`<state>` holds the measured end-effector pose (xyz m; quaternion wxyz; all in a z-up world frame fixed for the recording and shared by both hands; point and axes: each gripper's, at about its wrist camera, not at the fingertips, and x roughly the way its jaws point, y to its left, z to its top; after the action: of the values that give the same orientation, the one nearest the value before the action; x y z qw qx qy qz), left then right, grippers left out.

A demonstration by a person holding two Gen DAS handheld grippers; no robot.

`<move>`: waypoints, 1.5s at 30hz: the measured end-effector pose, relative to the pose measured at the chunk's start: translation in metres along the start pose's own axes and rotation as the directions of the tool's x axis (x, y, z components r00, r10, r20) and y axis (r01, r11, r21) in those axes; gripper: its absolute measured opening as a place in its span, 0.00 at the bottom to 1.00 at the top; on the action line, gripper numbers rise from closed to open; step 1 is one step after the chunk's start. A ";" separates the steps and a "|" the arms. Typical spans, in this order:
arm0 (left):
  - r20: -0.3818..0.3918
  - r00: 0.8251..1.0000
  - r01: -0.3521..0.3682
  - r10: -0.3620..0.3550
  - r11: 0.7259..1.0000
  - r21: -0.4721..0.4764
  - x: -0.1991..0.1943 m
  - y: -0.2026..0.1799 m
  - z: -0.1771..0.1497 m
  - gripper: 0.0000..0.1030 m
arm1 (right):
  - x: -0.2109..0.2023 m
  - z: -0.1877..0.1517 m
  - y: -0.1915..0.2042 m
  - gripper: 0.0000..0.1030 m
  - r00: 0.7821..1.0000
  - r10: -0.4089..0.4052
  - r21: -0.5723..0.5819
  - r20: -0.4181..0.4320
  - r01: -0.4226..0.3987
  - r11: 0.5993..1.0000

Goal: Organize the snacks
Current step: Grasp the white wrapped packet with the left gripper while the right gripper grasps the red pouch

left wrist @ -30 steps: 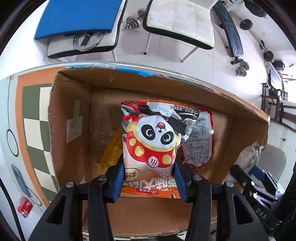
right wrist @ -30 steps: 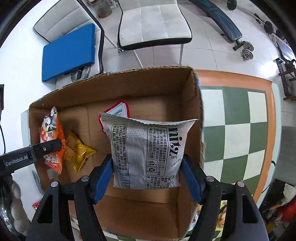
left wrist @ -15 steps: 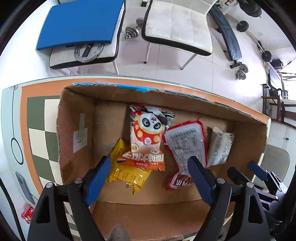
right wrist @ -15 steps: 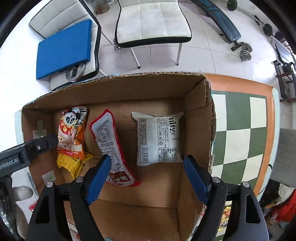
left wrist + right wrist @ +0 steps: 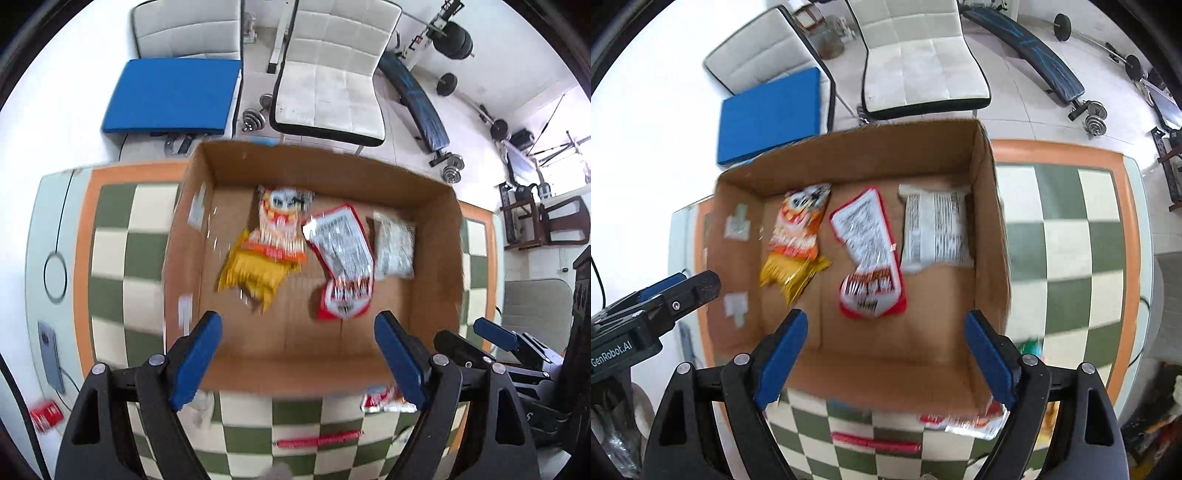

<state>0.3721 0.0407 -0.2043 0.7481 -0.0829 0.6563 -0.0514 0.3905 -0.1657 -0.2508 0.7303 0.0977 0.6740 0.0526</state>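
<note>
An open cardboard box (image 5: 317, 158) (image 5: 993, 236) stands on the checked table. On its floor lie an orange panda snack bag (image 5: 284, 225) (image 5: 799, 225) overlapping a yellow bag (image 5: 255, 273) (image 5: 792, 275), a red-edged bag (image 5: 343, 254) (image 5: 868, 251) and a silver bag (image 5: 393, 243) (image 5: 936, 229). My left gripper (image 5: 297, 325) (image 5: 698, 284) hangs open and empty above the box's near edge. My right gripper (image 5: 885, 319) (image 5: 495, 334) is beside it over the box, its jaws still opening with nothing between them.
More snack packs lie on the table in front of the box: a red-and-white pack (image 5: 384, 400) (image 5: 960, 421) and a thin red stick (image 5: 317, 439) (image 5: 875, 446). A phone (image 5: 50, 354) lies at the left. Chairs, a blue cushion (image 5: 173, 96) and a weight bench stand beyond.
The left gripper let go of the panda bag and the right let go of the silver bag; both bags now lie in the box. Both grippers opened, rose and drew back.
</note>
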 end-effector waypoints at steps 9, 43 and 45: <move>-0.087 0.993 0.054 -0.078 0.967 -0.250 0.023 0.069 -0.117 0.82 | -0.013 -0.121 -0.029 0.86 0.998 0.054 0.159 0.037 -0.059 0.985; -0.318 0.927 -0.274 0.198 0.937 -0.217 0.155 0.113 -0.157 0.54 | 0.092 -0.181 -0.110 0.86 0.997 -0.074 0.420 -0.021 0.076 0.904; -0.321 0.926 -0.267 0.199 0.946 -0.185 0.157 0.103 -0.167 0.54 | 0.090 -0.179 -0.125 0.86 0.997 -0.080 0.431 -0.023 0.082 0.899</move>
<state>0.2244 0.1033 -0.3975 0.6271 -0.0794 0.7683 0.1010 0.2134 -0.2560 -0.3782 0.6907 0.2284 0.6741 -0.1281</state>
